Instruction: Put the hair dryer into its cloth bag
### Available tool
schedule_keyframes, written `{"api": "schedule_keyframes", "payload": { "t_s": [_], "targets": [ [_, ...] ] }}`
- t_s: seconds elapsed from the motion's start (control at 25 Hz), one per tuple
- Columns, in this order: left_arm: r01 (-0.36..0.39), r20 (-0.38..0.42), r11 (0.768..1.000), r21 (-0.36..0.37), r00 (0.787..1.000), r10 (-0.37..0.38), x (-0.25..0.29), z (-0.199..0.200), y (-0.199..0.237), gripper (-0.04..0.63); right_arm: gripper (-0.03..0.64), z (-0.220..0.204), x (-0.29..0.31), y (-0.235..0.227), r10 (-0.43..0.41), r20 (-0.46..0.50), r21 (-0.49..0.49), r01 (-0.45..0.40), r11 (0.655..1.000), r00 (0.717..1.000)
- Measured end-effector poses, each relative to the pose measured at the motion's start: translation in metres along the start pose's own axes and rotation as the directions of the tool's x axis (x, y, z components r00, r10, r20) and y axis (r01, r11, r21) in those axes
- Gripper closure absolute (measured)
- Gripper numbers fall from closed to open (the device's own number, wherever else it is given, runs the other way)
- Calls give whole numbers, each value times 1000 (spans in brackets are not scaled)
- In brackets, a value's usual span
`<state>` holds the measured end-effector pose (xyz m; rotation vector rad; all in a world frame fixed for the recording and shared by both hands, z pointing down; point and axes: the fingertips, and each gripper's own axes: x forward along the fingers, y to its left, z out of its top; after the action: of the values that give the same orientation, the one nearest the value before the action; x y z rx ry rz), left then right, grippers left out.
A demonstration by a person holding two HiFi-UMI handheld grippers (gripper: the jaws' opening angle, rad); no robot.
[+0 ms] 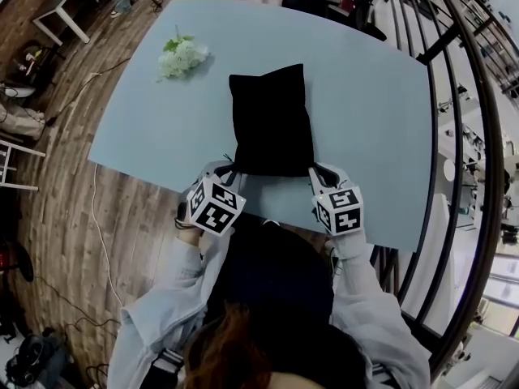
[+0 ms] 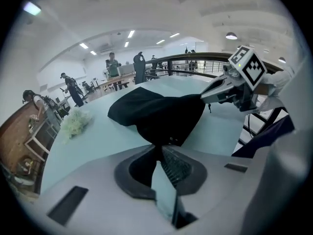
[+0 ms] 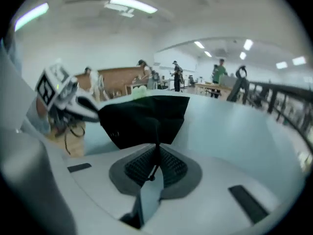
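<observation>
Head view: the black cloth bag (image 1: 270, 120) lies on the surface (image 1: 365, 96), long axis running straight away from me; left gripper (image 1: 224, 170) and right gripper (image 1: 318, 173) each pinch a near corner, fingers pressed on cloth; no hair dryer shows outside; I judge it bagged.

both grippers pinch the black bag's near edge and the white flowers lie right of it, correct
No: in the head view the white flowers lie left of the black bag. Both the left gripper and the right gripper do pinch its near edge.
</observation>
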<state>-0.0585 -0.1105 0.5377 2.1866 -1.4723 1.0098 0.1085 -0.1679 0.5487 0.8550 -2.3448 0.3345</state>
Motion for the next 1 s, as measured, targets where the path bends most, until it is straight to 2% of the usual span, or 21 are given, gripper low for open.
{"api": "schedule_keyframes", "payload": {
  "t_s": [0.04, 0.08, 0.12, 0.24, 0.32, 0.4, 0.52, 0.6, 0.64, 0.68, 0.72, 0.76, 0.84, 0.92, 1.0],
  "targets": [
    [2, -31, 1000, 11, 1000, -1, -4, -6, -4, 554, 588, -4, -4, 4, 39, 25, 128, -42, 991, 999],
    [11, -79, 999, 30, 997, -9, -4, -16, -10, 554, 588, -11, -6, 8, 66, 32, 210, -71, 975, 997],
    [30, -137, 998, 53, 990, -22, -1, -29, -17, 554, 586, -22, -7, 12, 77, 12, 233, -78, 969, 997],
    [113, -299, 991, 74, 950, -86, 13, -66, -39, 555, 586, -65, -2, 21, 40, -132, 108, -26, 994, 990],
    [143, -334, 989, 44, 935, -120, 17, -76, -46, 555, 587, -80, 1, 24, 18, -191, 51, -9, 999, 981],
    [147, -323, 989, 20, 937, -133, 18, -77, -46, 555, 586, -82, 2, 25, 10, -229, 16, -7, 1000, 973],
    [158, -270, 987, -15, 950, -157, 19, -75, -46, 554, 577, -81, 4, 24, 4, -263, -8, -7, 1000, 965],
    [195, -207, 978, -76, 956, -207, 13, -74, -50, 542, 535, -81, -1, 20, 0, -245, 30, 8, 1000, 970],
    [231, -170, 964, -132, 953, -251, 6, -74, -54, 459, 503, -81, -6, 17, 3, -225, 77, 14, 997, 974],
    [271, -130, 941, -201, 945, -300, -3, -74, -58, 337, 469, -80, -13, 14, 15, -198, 139, 13, 990, 980],
    [304, -86, 913, -272, 937, -338, -13, -75, -61, 301, 428, -77, -22, 12, 35, -164, 209, 0, 978, 986],
    [323, -42, 885, -335, 934, -356, -24, -76, -61, 301, 388, -73, -32, 11, 56, -119, 276, -21, 961, 991],
    [335, 48, 844, -419, 936, -348, -43, -76, -56, 302, 360, -57, -57, 5, 68, 0, 375, -63, 925, 998],
    [351, 148, 817, -457, 936, -319, -61, -66, -48, 302, 360, -33, -83, -6, 26, 127, 429, -78, 900, 992],
    [377, 266, 796, -472, 923, -279, -75, -47, -38, 307, 372, -11, -102, -19, -37, 234, 477, -82, 875, 972]
  ]
}}
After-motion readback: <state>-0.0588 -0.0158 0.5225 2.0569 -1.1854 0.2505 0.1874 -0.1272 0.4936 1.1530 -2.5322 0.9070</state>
